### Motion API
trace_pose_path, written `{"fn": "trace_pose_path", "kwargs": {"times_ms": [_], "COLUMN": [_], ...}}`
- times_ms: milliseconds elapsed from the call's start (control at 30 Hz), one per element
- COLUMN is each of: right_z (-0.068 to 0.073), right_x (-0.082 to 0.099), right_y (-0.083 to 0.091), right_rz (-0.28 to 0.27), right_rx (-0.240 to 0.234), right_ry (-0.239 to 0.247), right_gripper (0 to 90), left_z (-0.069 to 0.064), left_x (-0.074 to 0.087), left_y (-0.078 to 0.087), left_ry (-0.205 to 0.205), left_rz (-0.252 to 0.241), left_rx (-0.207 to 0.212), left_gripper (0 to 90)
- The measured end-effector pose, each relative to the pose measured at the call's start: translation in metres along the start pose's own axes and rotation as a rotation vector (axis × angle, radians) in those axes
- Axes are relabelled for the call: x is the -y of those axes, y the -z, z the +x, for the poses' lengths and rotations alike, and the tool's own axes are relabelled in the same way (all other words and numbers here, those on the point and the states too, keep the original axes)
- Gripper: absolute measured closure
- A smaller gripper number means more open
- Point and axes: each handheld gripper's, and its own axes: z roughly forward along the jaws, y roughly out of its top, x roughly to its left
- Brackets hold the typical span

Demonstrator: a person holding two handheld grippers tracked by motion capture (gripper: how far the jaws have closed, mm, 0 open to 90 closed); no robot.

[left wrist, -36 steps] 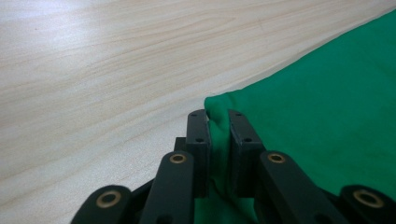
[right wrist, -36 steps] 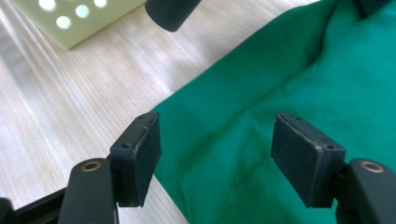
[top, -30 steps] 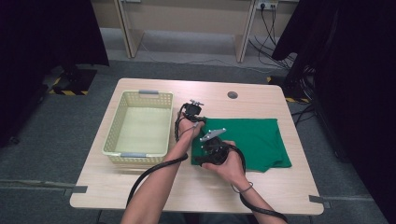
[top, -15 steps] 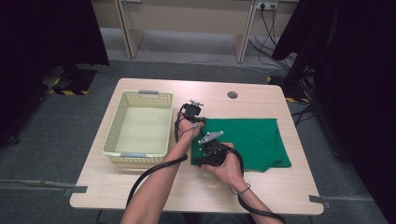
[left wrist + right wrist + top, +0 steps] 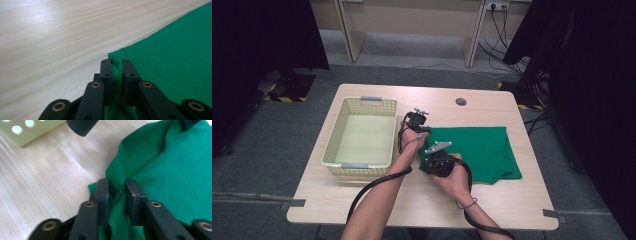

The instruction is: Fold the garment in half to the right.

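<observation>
A green cloth [image 5: 482,147] lies folded flat on the right half of the wooden table [image 5: 492,200]. My left gripper [image 5: 426,130] is at the cloth's far left corner. In the left gripper view it [image 5: 117,67] is shut on a pinched ridge of the cloth [image 5: 175,50]. My right gripper [image 5: 430,165] is at the near left corner. Its jaws have just been closing. In the right gripper view it [image 5: 117,186] pinches a bunched fold of the cloth [image 5: 170,165] between its pads.
A pale yellow plastic basket [image 5: 337,132] stands empty to the left of the cloth, and its corner [image 5: 30,130] is close to my right gripper. A round cable hole [image 5: 461,102] sits near the table's far edge. Black cables trail from both grippers.
Both hands keep their places at the cloth's left edge. The right gripper's grey plate has tipped slightly toward the person.
</observation>
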Motion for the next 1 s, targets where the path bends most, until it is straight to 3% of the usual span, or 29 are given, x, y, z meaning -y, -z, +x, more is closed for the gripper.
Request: {"fn": "trace_pose_path", "kwargs": {"times_ms": [67,200,1000], "right_z": [0.000,-0.001,-0.008], "right_x": [-0.001,-0.001,-0.011], "right_y": [0.000,0.000,0.019], "right_rz": [0.003,0.003,-0.071], "right_rx": [0.008,-0.002,-0.069], "right_ry": [0.004,-0.007,-0.066], "right_gripper": [82.3,85.2,86.6], "left_z": [0.000,0.000,0.000], "left_x": [0.000,-0.001,-0.015], "left_y": [0.001,0.004,0.025], "left_ry": [0.000,0.001,0.006], "left_rz": [-0.002,-0.007,-0.033], "left_rx": [-0.002,0.002,-0.001], "left_gripper": [81.1,81.4,82.3]}}
